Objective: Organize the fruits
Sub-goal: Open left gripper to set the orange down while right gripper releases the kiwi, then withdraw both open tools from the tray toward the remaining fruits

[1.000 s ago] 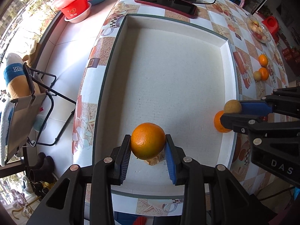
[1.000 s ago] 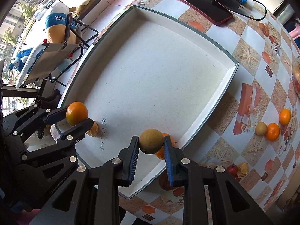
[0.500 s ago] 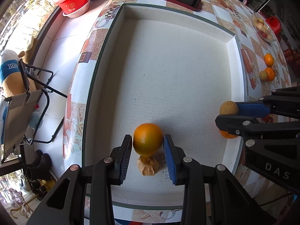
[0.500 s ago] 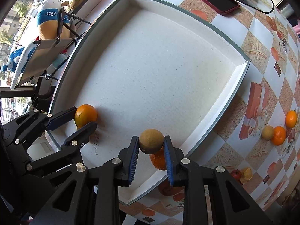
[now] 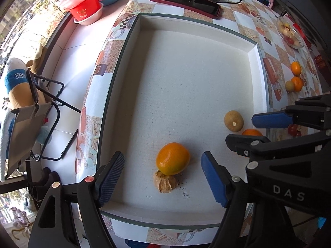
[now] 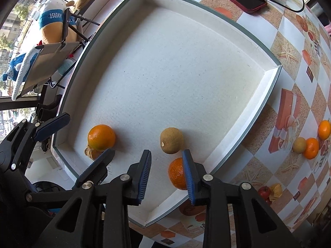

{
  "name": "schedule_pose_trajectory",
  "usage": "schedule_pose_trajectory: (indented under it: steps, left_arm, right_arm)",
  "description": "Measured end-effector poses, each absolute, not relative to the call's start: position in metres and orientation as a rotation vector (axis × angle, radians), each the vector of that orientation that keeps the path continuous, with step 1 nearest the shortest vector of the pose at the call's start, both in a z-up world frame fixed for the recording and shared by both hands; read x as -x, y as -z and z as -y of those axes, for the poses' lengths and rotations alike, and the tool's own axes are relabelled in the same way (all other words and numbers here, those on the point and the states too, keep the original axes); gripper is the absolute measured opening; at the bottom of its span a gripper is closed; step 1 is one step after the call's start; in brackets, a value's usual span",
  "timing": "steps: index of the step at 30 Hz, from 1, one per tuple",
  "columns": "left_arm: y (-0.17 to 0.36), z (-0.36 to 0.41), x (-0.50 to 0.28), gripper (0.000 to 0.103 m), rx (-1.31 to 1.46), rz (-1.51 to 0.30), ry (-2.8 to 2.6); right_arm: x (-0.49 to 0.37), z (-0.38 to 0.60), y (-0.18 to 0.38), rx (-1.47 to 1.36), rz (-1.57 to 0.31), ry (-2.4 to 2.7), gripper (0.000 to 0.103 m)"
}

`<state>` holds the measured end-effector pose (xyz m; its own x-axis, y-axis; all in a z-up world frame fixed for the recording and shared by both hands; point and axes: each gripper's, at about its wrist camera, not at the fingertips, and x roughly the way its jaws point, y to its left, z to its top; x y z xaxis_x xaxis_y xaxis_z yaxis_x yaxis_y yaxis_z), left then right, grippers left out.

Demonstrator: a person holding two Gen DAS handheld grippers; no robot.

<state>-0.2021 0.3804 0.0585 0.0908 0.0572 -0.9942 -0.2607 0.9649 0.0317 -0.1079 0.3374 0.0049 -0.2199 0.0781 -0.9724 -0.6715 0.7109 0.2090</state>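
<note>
An orange lies on the floor of the white, green-rimmed tray, leaning on a dry husked fruit. My left gripper points straight down over it. Its jaws are opening, with a gap on each side of the orange. A round brown fruit rests free on the tray floor just past the tips of my right gripper. Those jaws are opening too and press on nothing. A mandarin sits by the tray's near wall, partly hidden by the right blue pad.
On the patterned table right of the tray lie two mandarins and a brown fruit, with a small red fruit nearer. A phone and charger lie beyond the tray. Red basins and a folding chair stand to the left.
Both grippers have opened. The orange dropped from the left pads onto the tray beside the husked fruit. The brown fruit left the right pads and now lies on the tray floor.
</note>
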Motion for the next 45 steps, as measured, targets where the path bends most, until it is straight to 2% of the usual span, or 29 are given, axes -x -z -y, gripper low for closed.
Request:
schedule_pose_trajectory:
  steps: [1, 2, 9, 10, 11, 12, 29, 45]
  left_arm:
    - [-0.058, -0.380, 0.203, 0.080, 0.172, -1.463, -0.233]
    - [-0.058, -0.380, 0.205, 0.081, 0.179, -1.464, -0.230]
    - [-0.060, -0.378, 0.206, 0.081, 0.180, -1.464, -0.235]
    - [-0.060, -0.379, 0.205, 0.081, 0.182, -1.463, -0.235]
    - [-0.060, -0.379, 0.205, 0.081, 0.182, -1.463, -0.237]
    - [-0.060, -0.378, 0.205, 0.081, 0.181, -1.463, -0.238]
    - [-0.072, -0.336, 0.181, 0.081, 0.088, -1.457, -0.160]
    - [-0.075, -0.297, 0.177, 0.081, 0.022, -1.467, -0.102]
  right_arm:
    - [0.107, -0.335, -0.005, 0.486, -1.654, -0.731, 0.067]
    - [0.106, -0.334, -0.006, 0.482, -1.650, -0.728, 0.074]
    - [0.101, -0.329, -0.011, 0.475, -1.621, -0.700, 0.075]
    - [0.100, -0.327, -0.012, 0.477, -1.611, -0.689, 0.080]
    - [0.099, -0.325, -0.014, 0.482, -1.599, -0.674, 0.098]
    - [0.097, -0.324, -0.015, 0.491, -1.580, -0.655, 0.103]
    - [0.059, -0.249, -0.023, 0.371, -1.580, -0.456, 0.103]
    - [0.058, -0.150, -0.024, 0.239, -1.623, -0.319, 0.103]
